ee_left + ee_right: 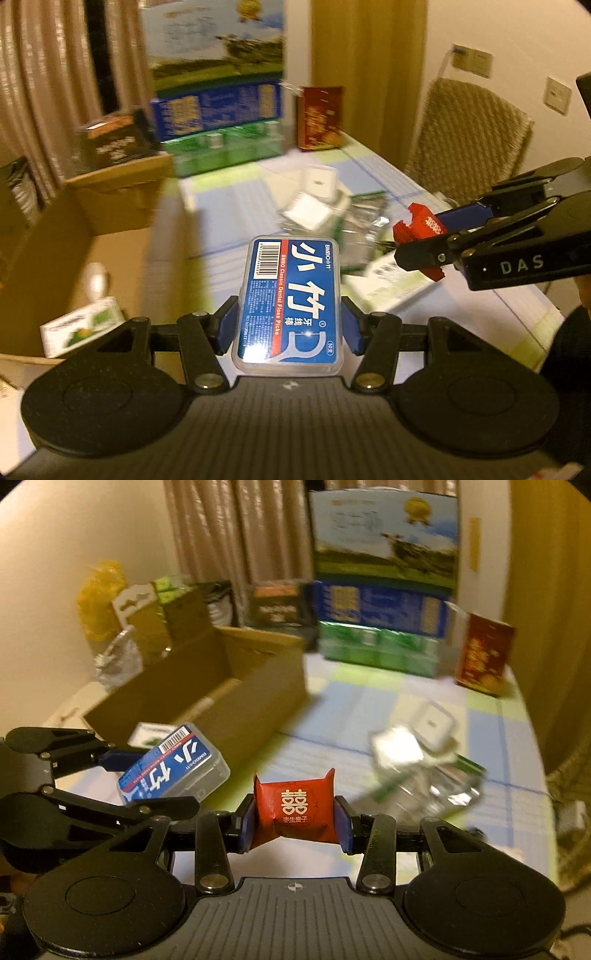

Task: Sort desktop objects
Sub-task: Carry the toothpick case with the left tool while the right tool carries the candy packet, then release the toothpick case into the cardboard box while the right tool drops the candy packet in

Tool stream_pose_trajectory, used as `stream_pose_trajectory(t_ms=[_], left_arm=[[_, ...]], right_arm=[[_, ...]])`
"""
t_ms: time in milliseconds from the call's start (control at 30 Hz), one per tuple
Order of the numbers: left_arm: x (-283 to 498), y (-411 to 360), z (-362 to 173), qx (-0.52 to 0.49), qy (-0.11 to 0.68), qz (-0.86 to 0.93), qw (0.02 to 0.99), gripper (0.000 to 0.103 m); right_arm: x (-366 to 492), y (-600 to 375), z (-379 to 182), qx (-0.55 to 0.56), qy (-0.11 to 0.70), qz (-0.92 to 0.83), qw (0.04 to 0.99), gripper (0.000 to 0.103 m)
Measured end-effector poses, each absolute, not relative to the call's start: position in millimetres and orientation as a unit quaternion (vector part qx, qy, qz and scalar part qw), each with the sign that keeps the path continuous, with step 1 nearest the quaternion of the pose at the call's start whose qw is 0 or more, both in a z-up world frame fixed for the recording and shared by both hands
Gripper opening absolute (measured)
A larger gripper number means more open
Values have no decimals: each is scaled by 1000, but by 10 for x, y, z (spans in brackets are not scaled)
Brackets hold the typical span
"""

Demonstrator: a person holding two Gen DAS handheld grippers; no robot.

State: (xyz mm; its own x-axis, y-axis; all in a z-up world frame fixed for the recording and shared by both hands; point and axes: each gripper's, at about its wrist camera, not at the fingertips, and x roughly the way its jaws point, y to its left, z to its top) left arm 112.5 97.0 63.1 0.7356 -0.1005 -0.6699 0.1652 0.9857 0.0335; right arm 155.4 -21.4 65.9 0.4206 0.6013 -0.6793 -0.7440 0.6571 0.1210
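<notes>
The left tongs [289,325] clamp a floss box [290,295] by its long sides near the label's foot, so most of the box juts forward, clear of the bench [236,206]. The right tongs [293,821] pinch a red packet [294,808] across its middle; the wrapper buckles between the pads. Both loads hang in the air, side by side, facing the open carton [207,686] on the left. Likely both are headed there, since 1 small box [83,325] already lies inside. A loose pile [424,760] waits on the bench.
</notes>
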Motion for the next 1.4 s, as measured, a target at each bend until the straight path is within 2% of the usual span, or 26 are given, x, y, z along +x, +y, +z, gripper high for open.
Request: stream_pose_trajectory(t_ms=[600,1000,1200,1233,1367,1400], left_arm=[[1170,2668,872,6,339,44,940,51],[1558,3031,659,5,353,45,935,52],[1525,3138,565,1,351,56,935,60],[1516,3142,559,2,351,60,935,62],[1442,3196,541,-2,354,72,932,68],[1413,3199,546,-2,352,74,933,71]], right_arm=[[1619,1324,866,-105,332,472,810,40],[1862,1781,716,-116,337,474,805,41],[1921,1898,663,-111,342,477,802,41],[1933,1918,651,-106,346,477,801,43],[1976,1933,649,-84,349,481,800,69],[1969,1904,667,-80,344,479,803,70]])
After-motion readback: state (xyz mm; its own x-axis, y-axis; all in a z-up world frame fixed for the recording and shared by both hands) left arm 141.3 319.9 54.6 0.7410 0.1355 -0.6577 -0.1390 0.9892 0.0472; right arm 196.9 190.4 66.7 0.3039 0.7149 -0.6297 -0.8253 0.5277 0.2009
